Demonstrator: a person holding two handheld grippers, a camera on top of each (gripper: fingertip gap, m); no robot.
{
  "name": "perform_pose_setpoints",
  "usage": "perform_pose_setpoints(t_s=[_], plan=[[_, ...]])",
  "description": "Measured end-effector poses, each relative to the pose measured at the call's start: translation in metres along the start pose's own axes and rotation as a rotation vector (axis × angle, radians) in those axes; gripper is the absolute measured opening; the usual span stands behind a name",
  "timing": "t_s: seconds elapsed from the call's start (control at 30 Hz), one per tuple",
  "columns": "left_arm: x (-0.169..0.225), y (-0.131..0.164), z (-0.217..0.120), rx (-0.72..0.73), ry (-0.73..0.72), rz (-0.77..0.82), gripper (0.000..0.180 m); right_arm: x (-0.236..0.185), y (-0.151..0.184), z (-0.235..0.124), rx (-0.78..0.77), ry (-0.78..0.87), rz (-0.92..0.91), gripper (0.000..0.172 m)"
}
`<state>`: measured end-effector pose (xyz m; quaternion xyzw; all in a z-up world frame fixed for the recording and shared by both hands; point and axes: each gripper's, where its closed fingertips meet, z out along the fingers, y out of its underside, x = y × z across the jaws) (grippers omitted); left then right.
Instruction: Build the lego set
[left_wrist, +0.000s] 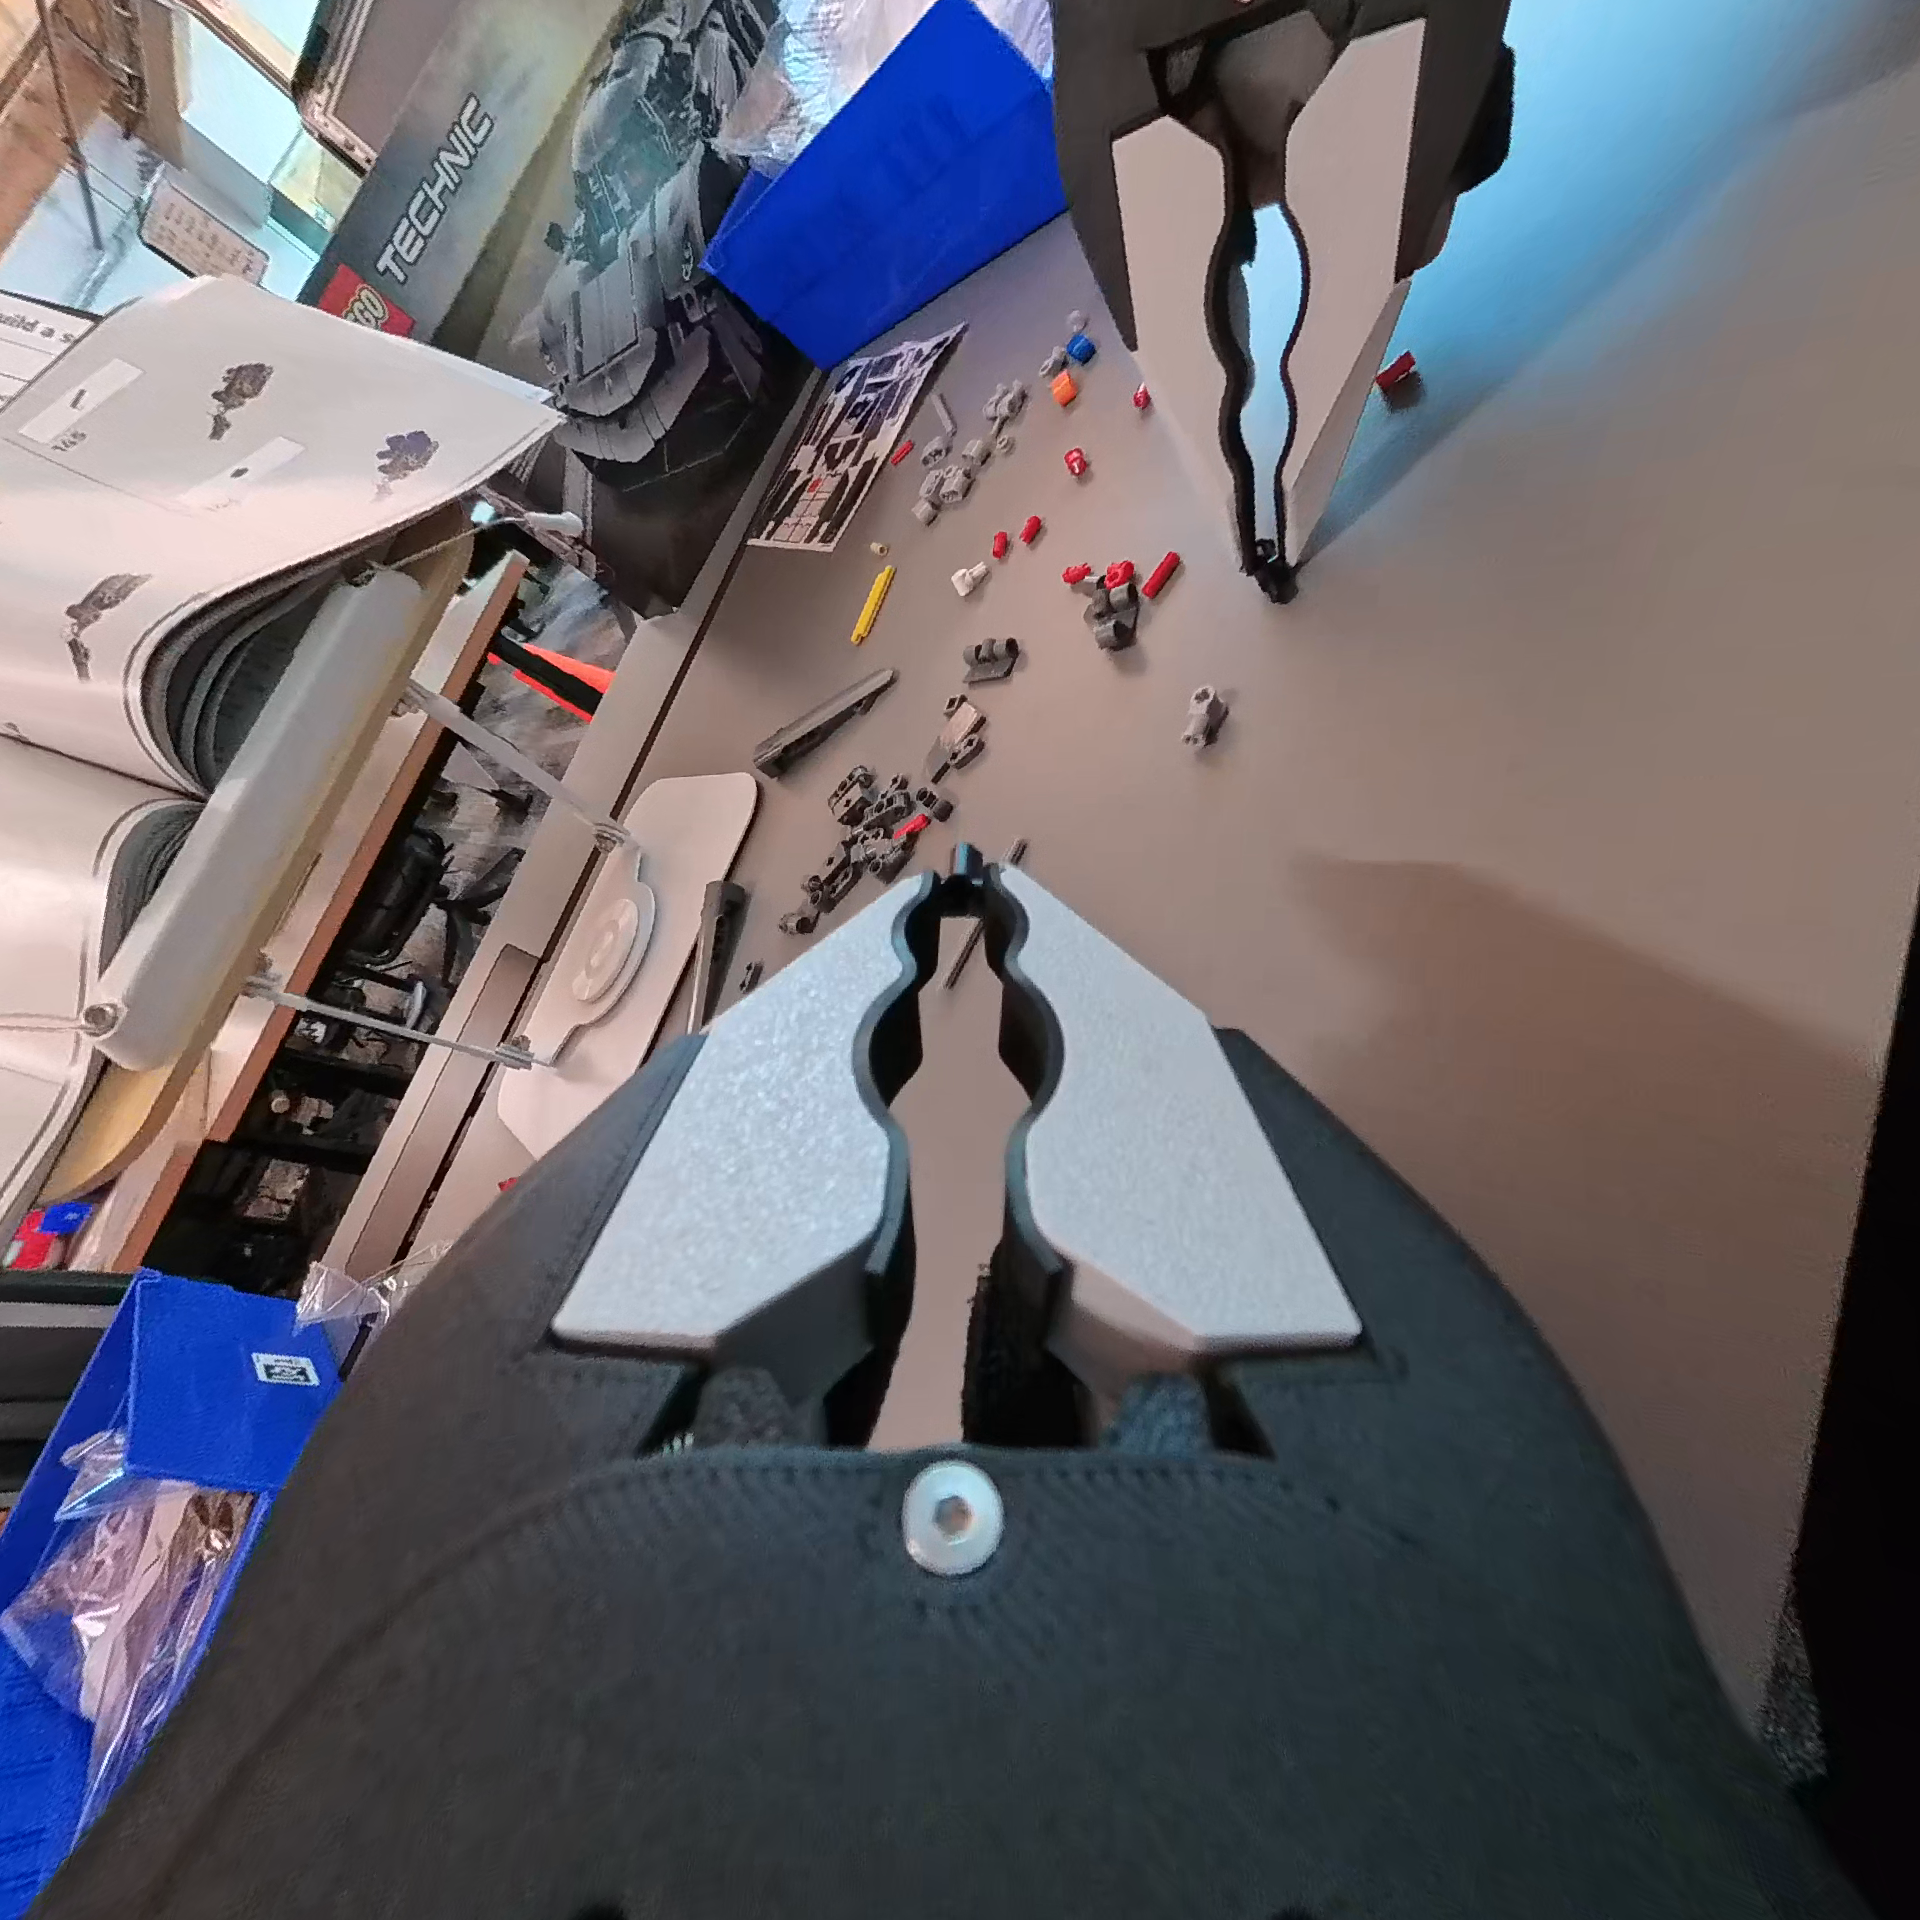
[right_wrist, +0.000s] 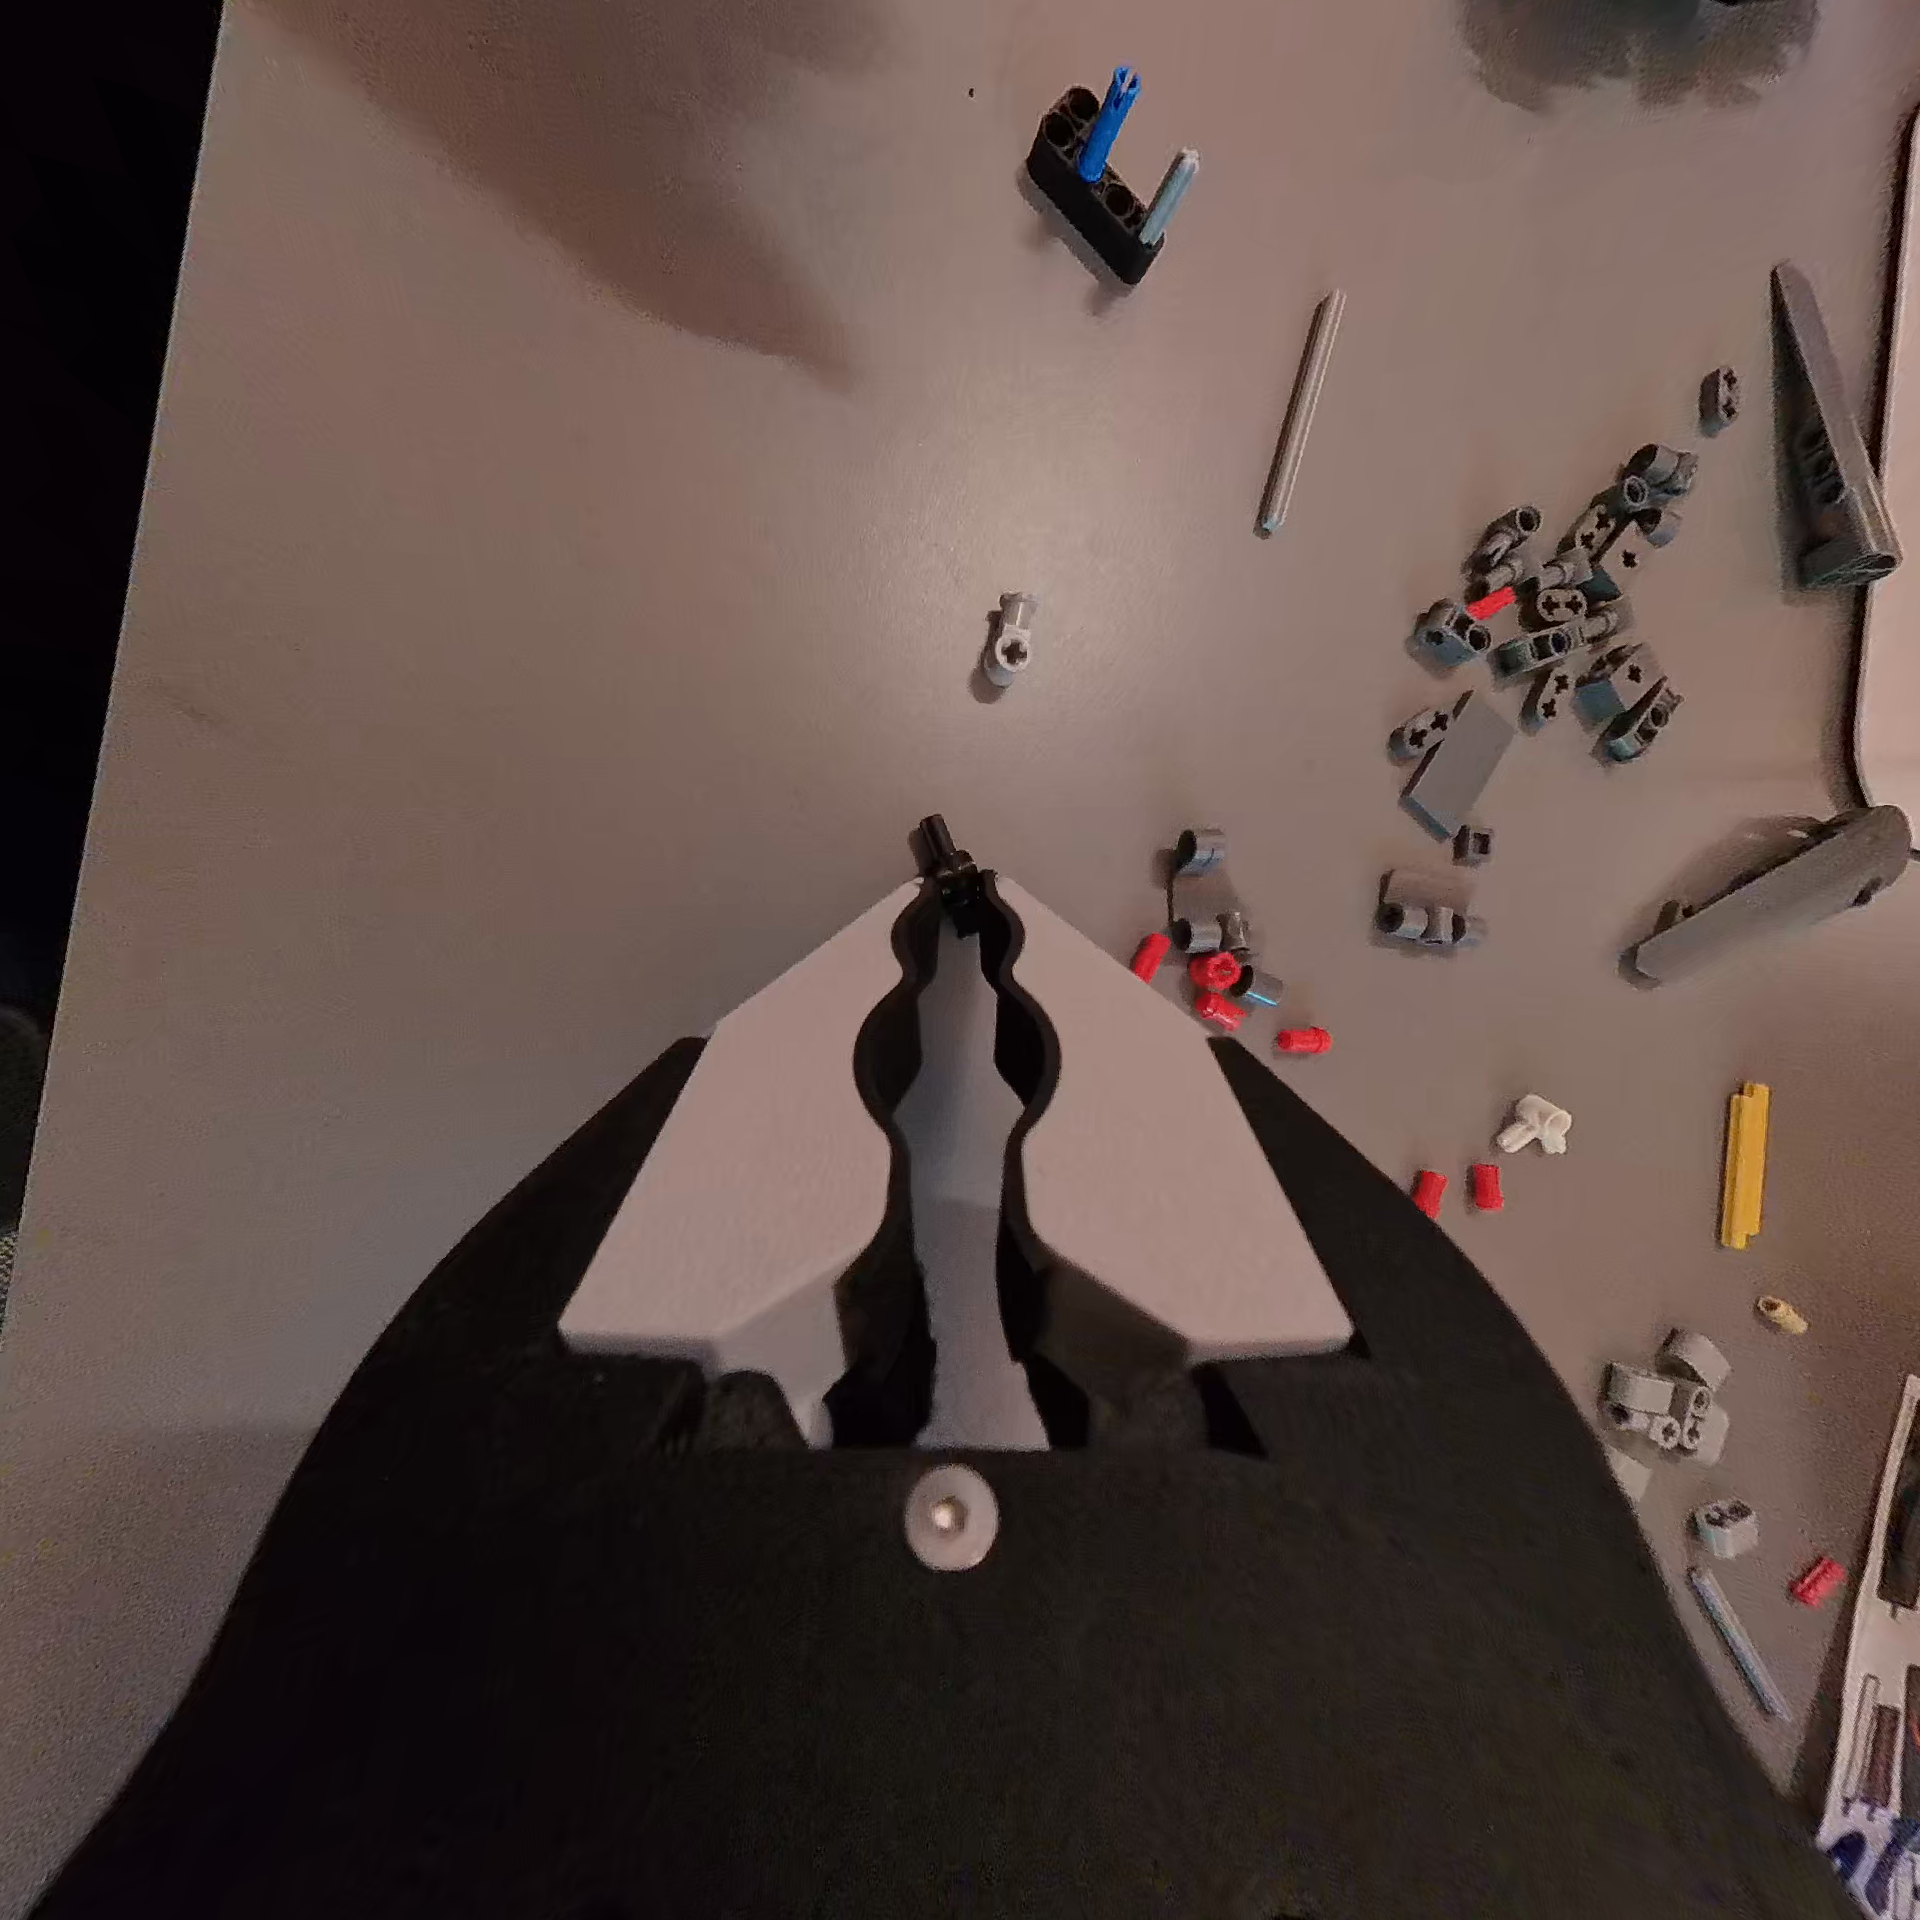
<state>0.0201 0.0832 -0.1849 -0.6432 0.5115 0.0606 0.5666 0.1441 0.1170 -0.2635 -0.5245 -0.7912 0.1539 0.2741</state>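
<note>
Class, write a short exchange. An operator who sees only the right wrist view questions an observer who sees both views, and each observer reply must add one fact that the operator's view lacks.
Operator: My right claw grips a black pin. Is the other claw holding anything?
Observer: Yes. The left claw pinches a small black piece at its tips.
Operator: I see only loose pieces. Are there any containers?
Observer: A blue bin stands on the table beyond the pieces, next to a large set box.
</note>
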Motion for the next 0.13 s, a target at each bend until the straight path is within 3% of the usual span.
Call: perform_pose_setpoints(t_s=[0.03,0.13], plan=[[0.0006,0.0012,0.0004,-0.004,-0.001,0.004,0.006,-0.0002,-0.0008,0.0003,0.004,-0.003,0.001,0.004],[0.0027,0.0028,0.0013,-0.006,-0.001,0.010,0.006,0.0004,-0.0027,0.0013,0.011,-0.003,0.000,0.004]])
